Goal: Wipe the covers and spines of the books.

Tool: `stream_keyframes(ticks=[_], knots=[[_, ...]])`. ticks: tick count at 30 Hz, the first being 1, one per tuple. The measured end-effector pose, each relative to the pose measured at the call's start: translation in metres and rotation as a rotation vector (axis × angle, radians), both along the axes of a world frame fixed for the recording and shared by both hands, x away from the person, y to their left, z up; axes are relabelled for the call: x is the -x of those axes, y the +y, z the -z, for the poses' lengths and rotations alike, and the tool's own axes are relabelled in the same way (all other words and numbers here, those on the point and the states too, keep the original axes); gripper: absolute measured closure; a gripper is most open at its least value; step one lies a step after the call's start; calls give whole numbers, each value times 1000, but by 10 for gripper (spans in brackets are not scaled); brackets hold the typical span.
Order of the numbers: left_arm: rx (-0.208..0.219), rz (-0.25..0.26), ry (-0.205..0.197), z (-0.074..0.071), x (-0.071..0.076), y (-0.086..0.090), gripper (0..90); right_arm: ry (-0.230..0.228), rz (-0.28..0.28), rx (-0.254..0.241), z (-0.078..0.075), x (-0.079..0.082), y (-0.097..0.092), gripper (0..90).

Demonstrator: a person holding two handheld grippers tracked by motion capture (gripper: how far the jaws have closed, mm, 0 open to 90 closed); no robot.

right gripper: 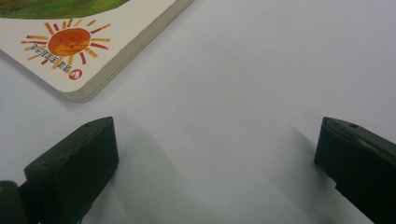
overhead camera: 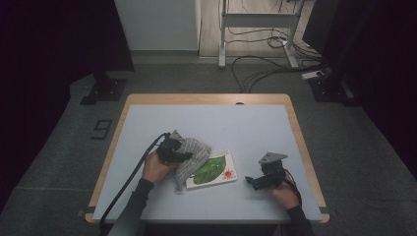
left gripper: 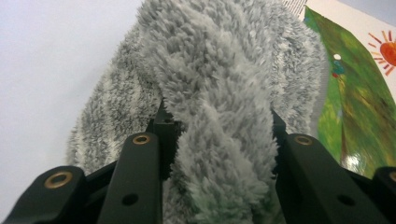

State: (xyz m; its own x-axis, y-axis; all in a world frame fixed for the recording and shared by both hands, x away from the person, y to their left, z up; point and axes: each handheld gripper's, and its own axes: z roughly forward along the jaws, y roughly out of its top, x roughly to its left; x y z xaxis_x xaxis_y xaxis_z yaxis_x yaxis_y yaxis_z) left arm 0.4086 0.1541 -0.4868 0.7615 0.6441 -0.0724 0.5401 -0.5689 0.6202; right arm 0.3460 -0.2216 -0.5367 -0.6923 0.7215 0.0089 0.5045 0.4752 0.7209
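L tool (overhead camera: 183,156) is clamped on the fuzzy grey striped sock (overhead camera: 193,158). In the left gripper view a thick fold of the sock (left gripper: 219,107) sits squeezed between both jaws, pile bulging out above and below the pinch, rest of it spreading away ahead of the tool. From above, the sock is bunched just in front of the L hand (overhead camera: 156,167), mid-left of the worktop (overhead camera: 236,123), draped partly over the L edge of the board book (overhead camera: 216,169). Can't tell if the whole sock is off the surface or resting on book + worktop.

The book lies flat, green leaf and orange sun on the cover, one corner toward the R side. In the left gripper view its cover (left gripper: 355,93) shows right behind the sock, to the R of the pinch.

R tool (overhead camera: 252,182) is wide open, nothing between the jaws, low over bare worktop (right gripper: 233,93), held in the R hand (overhead camera: 285,192), pointing toward the book. In the right gripper view the sun corner of the book (right gripper: 70,51) is near, ahead and to the L of the jaws, not touching. R tool is well apart from the sock, book between them.
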Motion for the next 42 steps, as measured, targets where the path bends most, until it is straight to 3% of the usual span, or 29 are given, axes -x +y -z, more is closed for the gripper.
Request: stream_keyframes(ticks=[22,42], knots=[[-25,56,-10,2,-8,-42,623,1,1,1,0,0,0,0],[-60,135,-19,3,-22,-109,623,0,0,1,0,0,0,0]])
